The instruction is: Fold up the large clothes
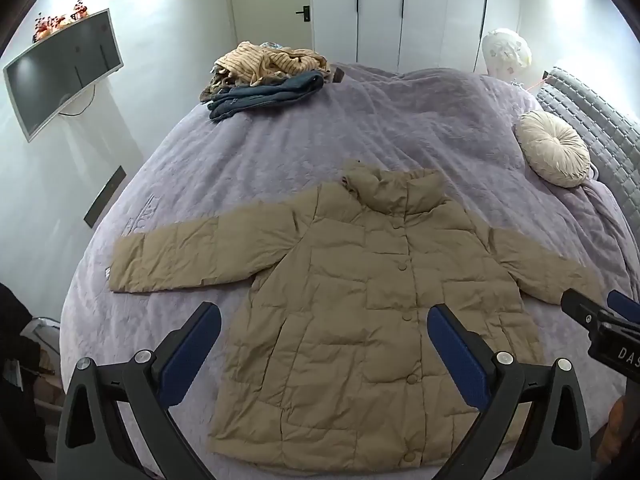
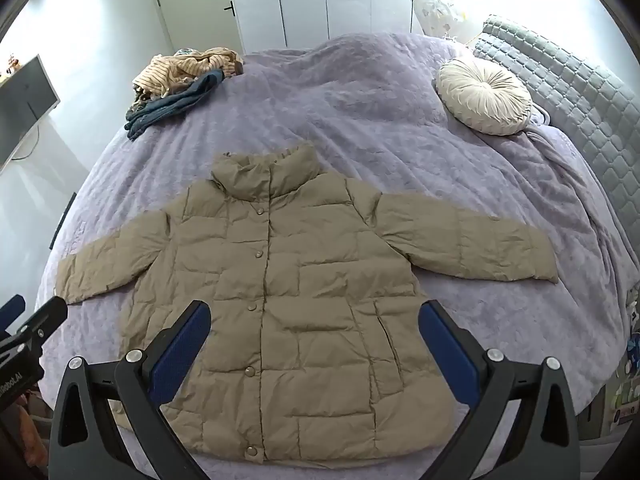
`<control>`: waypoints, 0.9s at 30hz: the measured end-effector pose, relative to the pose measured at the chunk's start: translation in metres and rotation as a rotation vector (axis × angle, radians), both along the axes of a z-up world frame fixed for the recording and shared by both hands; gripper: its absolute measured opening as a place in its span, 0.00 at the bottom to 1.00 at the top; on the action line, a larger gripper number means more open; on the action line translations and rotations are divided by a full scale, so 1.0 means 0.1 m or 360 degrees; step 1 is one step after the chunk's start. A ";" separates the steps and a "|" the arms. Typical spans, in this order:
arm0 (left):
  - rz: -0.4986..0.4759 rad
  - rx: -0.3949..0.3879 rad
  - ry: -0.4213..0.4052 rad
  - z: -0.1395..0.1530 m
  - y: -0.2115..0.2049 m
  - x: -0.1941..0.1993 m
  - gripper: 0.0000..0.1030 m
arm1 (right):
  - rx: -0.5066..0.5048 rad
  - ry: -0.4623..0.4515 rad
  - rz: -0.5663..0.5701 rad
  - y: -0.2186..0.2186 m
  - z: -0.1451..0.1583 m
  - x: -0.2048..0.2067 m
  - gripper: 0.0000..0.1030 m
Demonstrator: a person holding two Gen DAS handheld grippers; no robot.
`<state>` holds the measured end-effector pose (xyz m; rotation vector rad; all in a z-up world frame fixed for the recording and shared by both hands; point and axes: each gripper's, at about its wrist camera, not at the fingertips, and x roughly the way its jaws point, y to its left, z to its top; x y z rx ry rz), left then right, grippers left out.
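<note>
Both claws hang wide open and empty above the near edge of the bed (image 1: 280, 152): my left claw (image 1: 324, 326) over the hem, my right claw (image 2: 314, 324) likewise. Below them I see the tan puffer jacket (image 1: 360, 280) spread flat and front-up near that edge, buttoned, both sleeves stretched out sideways, collar toward the far edge. I judge the laying-out done and every fold left, while a pile of clothes (image 1: 264, 76) waits at the far left corner.

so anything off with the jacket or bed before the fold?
Nothing serious. The tan jacket lies flat, buttoned, sleeves spread. Only the unfolded clothes pile at the bed's far corner looks messy.
</note>
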<state>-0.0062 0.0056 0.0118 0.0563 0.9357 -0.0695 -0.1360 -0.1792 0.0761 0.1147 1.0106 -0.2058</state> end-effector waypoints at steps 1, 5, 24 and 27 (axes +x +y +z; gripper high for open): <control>0.0000 -0.0001 -0.0002 0.00 0.01 -0.02 1.00 | -0.0002 0.0003 0.0003 -0.09 -0.02 0.04 1.00; 0.0002 0.0003 0.0005 0.00 0.02 -0.04 1.00 | -0.0004 0.0028 0.0011 -0.34 -0.12 0.20 1.00; 0.0012 -0.0001 0.0016 -0.03 0.03 -0.04 1.00 | -0.0009 0.0045 -0.0022 -0.40 -0.14 0.21 1.00; 0.0014 -0.0001 0.0017 -0.04 0.02 -0.04 1.00 | -0.0010 0.0046 -0.0024 -0.40 -0.14 0.21 1.00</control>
